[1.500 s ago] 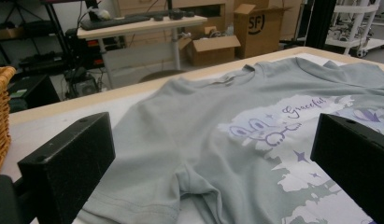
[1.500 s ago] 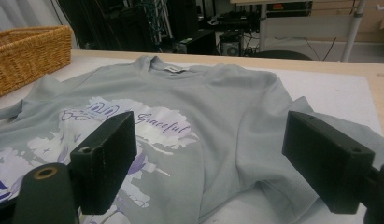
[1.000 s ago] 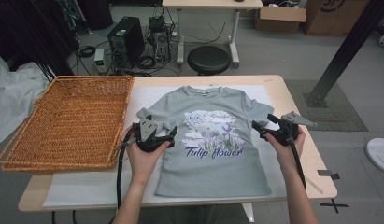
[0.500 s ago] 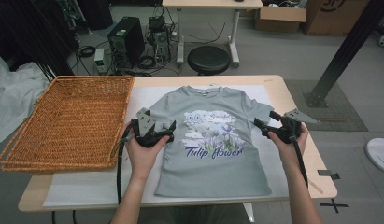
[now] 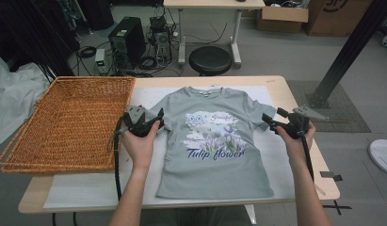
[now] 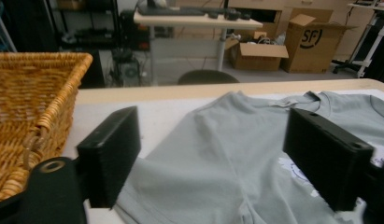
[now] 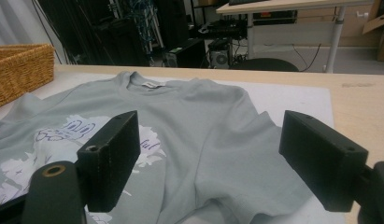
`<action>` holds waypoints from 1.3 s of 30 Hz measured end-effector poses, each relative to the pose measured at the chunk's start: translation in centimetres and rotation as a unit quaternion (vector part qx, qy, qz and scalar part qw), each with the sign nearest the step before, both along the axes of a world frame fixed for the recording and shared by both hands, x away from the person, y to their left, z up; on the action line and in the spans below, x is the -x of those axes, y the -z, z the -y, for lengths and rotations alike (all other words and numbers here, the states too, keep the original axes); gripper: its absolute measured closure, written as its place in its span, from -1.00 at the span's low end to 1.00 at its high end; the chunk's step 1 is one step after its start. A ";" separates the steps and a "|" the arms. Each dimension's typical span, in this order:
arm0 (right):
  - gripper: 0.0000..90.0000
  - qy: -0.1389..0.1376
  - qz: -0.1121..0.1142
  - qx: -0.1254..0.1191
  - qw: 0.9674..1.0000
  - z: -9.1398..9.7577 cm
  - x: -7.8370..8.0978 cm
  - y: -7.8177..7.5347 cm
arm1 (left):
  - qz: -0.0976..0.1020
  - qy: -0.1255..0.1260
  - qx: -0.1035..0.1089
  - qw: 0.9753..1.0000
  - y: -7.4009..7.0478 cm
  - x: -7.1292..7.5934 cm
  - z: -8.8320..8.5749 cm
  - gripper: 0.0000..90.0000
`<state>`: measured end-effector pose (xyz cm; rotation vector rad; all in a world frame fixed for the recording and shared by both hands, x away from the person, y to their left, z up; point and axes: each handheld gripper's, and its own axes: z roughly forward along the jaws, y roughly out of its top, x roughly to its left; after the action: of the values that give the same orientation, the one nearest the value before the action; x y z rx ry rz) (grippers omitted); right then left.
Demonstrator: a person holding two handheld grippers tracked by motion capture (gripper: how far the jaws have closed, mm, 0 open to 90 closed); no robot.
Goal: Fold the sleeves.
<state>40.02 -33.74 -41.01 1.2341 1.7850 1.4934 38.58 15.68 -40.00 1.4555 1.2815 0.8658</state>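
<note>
Tools [image 5: 159,117] flank T-shirt [image 5: 213,141], collar pointing away.

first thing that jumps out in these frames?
The grey T-shirt with a flower print and "Tulip flower" lettering, spread flat face up in the middle of the table. The left gripper and right gripper flank it, one at each sleeve; the left's jaws have just been closing, with sleeve cloth between them but not yet pinched. A big wicker basket sits at the table's left end.
</note>
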 end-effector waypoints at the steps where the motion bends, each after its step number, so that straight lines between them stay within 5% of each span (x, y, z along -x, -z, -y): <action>1: -0.54 0.000 -0.001 -0.001 1.000 0.1 0.0 0.1 | -0.004 -0.003 0.000 1.000 -0.1 -0.2 0.0 -0.47; 5: -0.54 -0.002 -0.001 -0.004 1.000 0.2 0.0 0.4 | -0.019 -0.001 0.028 0.999 -0.4 -0.8 0.2 -0.29; 11: -0.52 -0.004 -0.001 -0.006 1.000 0.3 0.1 0.7 | -0.034 -0.007 0.012 0.999 0.0 -1.5 0.4 -0.25; 22: -0.51 -0.003 -0.003 -0.004 1.000 0.5 0.5 1.1 | -0.054 -0.030 0.021 0.998 0.4 -2.1 -0.2 -0.32; 28: -0.50 -0.009 -0.002 -0.004 1.000 0.0 0.5 1.2 | -0.102 -0.074 -0.025 0.992 1.8 -3.0 0.0 -0.26; 31: -0.50 -0.013 -0.002 -0.004 1.000 -0.1 0.4 1.2 | -0.099 -0.092 -0.046 0.990 2.9 -3.8 0.3 -0.33; 39: -0.50 -0.017 -0.001 -0.001 1.000 0.0 0.5 1.4 | -0.118 -0.141 -0.017 0.983 4.1 -5.0 -0.1 -0.30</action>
<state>39.51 -33.74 -42.46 1.2117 1.8145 1.5143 43.62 15.77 -44.07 1.4571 1.6877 0.9230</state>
